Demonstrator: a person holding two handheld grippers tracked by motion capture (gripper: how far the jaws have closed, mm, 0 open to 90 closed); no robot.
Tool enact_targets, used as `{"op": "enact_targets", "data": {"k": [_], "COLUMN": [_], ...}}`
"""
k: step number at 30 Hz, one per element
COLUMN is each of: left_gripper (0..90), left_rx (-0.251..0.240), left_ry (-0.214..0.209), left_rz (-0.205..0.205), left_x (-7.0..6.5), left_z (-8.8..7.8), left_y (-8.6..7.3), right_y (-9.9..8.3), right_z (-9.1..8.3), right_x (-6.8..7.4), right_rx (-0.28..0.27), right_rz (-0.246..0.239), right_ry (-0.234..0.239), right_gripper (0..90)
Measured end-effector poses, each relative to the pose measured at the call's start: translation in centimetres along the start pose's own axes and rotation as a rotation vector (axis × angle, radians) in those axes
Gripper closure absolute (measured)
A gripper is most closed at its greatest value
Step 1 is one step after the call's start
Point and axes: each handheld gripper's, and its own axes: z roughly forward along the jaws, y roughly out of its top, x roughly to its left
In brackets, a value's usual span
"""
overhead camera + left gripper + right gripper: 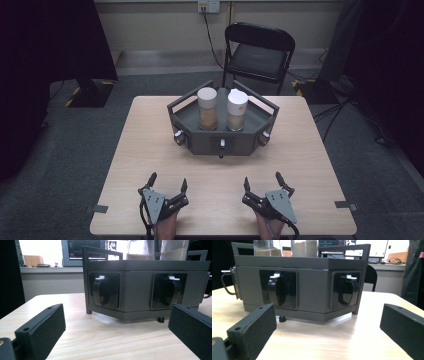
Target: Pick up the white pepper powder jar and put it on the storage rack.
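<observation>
Resting at the bottom edge of the high view, both tools sit low on the wooden table (pixel 150 150), well short of the work. Left gripper (pixel 167 184) at lower left, jaws apart, nothing between them. Right gripper (pixel 262 181) at lower right, jaws likewise spread and empty.

Step in hand, as judged: start position, approach not yet begun. Nearest thing to the grippers is the dark grey dispenser stand (pixel 200 142), centre of frame toward the far edge of the table, well apart from both tools.

Appearance of the stand: angular, multi-sided body with a railed tray on top. Two clear canisters stand upright in the tray, side by side, just beside each other: left canister (pixel 207 108) holds tan granular fill, right canister (pixel 237 110) a paler fill under a white lid. Three knobs face the person; the front knob (pixel 222 145) sits at the middle face, the others on the angled faces either side. In the left gripper view two recessed black handles with white tabs show, left-face handle (pixel 101 291) and middle handle (pixel 170 291); the right gripper view gives the matching pair on the other side.

Next move, probably: carry one gripper forward, square to a face, jaws kept wide enough to straddle a handle. Risk: pushing the light stand backward.

Black folding chair (pixel 260 52) behind the table, upper centre.
</observation>
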Motion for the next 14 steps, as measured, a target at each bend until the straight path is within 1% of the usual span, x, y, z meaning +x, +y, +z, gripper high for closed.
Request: {"op": "enact_targets", "data": {"k": [5, 14], "left_gripper": [0.4, 0.6], "left_rx": [0.000, 0.001], "left_ry": [0.000, 0.003], "left_rz": [0.000, 0.000], "left_x": [-0.01, -0.05], "left_z": [0.00, 0.00], "left_y": [0.00, 0.01], "right_y": [-0.42, -0.60], "right_z": [-0.01, -0.03], "right_x": [0.08, 0.16], "right_rx": [0.003, 0.003], "right_rz": [-0.002, -0.007], "right_ry": [-0.006, -0.008], "right_gripper": [0.0, 0.0]}}
